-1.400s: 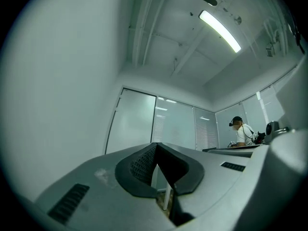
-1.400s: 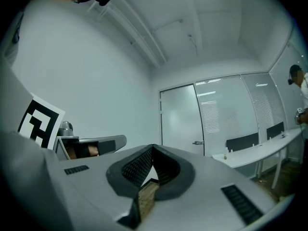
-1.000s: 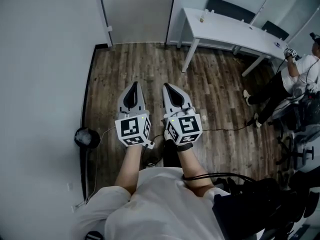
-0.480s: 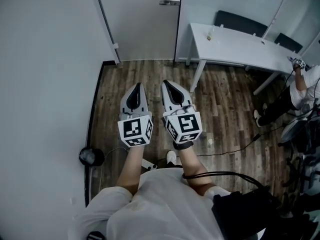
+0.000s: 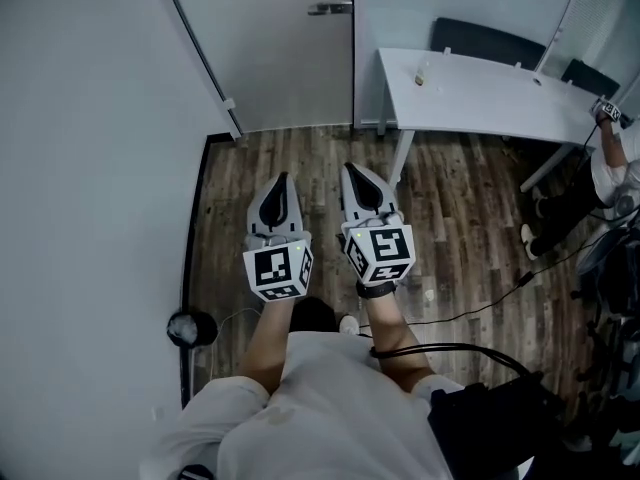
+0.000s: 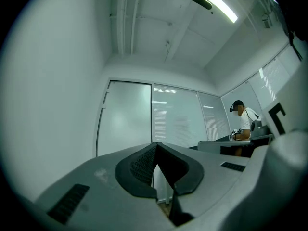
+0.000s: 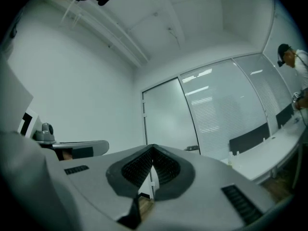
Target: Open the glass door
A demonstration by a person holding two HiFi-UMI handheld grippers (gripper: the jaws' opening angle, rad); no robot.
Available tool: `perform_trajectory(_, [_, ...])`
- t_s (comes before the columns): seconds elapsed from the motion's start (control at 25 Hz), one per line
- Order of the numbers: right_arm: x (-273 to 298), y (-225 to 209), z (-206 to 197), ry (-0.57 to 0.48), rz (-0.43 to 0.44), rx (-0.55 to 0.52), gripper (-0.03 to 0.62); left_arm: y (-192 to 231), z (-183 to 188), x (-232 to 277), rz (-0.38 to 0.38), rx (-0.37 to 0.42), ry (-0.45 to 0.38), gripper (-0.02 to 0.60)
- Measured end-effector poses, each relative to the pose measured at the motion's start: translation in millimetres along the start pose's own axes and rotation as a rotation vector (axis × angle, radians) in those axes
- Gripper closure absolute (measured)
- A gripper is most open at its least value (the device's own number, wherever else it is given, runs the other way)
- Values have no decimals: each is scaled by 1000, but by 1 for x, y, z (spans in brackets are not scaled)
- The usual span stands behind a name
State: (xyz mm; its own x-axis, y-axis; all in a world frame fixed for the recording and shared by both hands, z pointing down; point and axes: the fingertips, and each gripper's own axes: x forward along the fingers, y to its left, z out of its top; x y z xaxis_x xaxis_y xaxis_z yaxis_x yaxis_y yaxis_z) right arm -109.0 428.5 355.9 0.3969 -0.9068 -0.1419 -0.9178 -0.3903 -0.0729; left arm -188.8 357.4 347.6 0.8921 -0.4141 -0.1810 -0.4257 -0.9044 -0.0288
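1. Frosted glass, full height: glass door (image 5: 290,53) dead ahead of both grippers, well apart from the tips, closed flush with the glazed partition (image 5: 450,3) ahead-right.
2. Shut, pads together, nothing between: left gripper (image 5: 282,180). Same on right gripper (image 5: 353,171), closed and empty.
3. Ahead, between the two grippers' lines, nearer the right one: lever handle (image 5: 330,9). Opposite edge, ahead-left of the left gripper: hinge (image 5: 229,103).
4. Likely heavy and rigid; won't flex, probably swings slowly with real inertia. Brittle at the edges, so no knocks from the jaw tips.
5. Slippery on the pane, nothing there to pinch. Take hold at the metal lever only, toward its free end for leverage. Looks slim enough to sit between the pads.
6. Need to spread one pair of jaws first, then clamp across the lever, press down, then push or pull. Can't tell swing direction from here.
7. Ahead-right of the right gripper, near the handle side: white desk (image 5: 470,83). Keep clear of it.
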Motion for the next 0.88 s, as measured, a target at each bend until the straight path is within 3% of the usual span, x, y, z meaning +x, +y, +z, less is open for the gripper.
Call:
perform_trajectory(0.4, [76,-21,-20,27,13,-25,594,27,-27,85,-30,-26,15,584])
perform_trajectory(0.68, [185,-70,-31,41,-63,-75,594,70,-53,200,-93,-119,-8,584])
perform_trajectory(0.88, [287,-59,-34,53,-24,-86,594,132,-46,281,-119,-126,-43,584])
